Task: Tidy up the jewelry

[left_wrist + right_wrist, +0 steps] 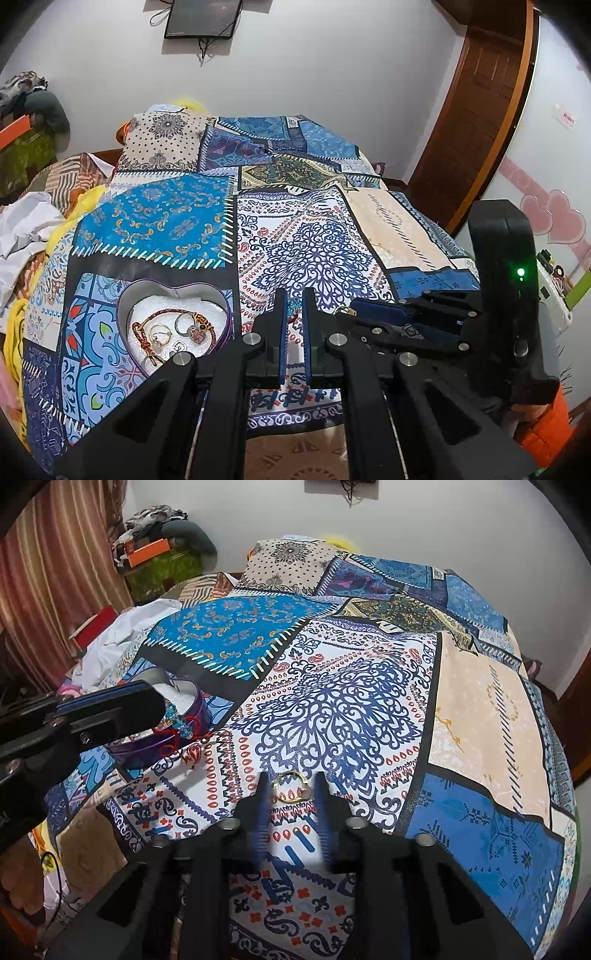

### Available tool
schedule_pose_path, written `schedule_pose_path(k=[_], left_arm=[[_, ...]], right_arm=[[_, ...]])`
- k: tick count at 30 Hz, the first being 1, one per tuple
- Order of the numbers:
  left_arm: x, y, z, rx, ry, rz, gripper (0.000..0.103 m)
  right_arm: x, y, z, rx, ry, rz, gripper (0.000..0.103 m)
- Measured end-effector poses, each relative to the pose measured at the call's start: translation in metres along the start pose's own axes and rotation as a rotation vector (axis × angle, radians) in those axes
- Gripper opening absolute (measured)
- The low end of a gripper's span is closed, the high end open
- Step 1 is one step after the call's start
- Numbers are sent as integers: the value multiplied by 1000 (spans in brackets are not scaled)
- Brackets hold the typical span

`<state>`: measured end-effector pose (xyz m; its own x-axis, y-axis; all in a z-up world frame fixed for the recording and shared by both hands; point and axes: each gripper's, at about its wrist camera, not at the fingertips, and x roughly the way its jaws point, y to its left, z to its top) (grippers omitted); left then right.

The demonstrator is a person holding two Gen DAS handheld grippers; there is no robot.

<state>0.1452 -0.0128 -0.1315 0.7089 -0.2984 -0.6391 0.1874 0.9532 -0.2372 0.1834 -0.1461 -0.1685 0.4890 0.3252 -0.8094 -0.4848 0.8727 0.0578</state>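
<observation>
A heart-shaped tin [127,295] with white padding holds a red braided bracelet [147,332] and several rings. My left gripper [294,301] is just right of the tin, shut on a blue beaded bracelet with red thread [293,308]; it also shows in the right wrist view [177,720] hanging at the tin's [201,709] rim. My right gripper [289,779] is open, its fingers on either side of a gold ring [290,788] lying on the bedspread. That ring shows in the left wrist view [343,311] by the right gripper's fingertips.
A patchwork bedspread [351,709] covers the bed. Crumpled white cloth [26,225] lies at the left edge. A wooden door [476,110] stands at right. Piled boxes and clothes [162,554] sit in the far corner by a curtain.
</observation>
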Motion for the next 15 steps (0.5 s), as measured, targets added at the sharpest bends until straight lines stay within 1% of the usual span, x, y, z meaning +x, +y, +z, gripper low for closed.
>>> schedule_pose_path(k=[7, 15], left_arm=[[-20, -3, 6, 7, -42, 11, 5], [-45, 3, 15, 11, -102, 37, 5]], right_arm=[[-12, 1, 2, 27, -26, 8, 18], [-43, 13, 15, 25, -118, 7, 18]])
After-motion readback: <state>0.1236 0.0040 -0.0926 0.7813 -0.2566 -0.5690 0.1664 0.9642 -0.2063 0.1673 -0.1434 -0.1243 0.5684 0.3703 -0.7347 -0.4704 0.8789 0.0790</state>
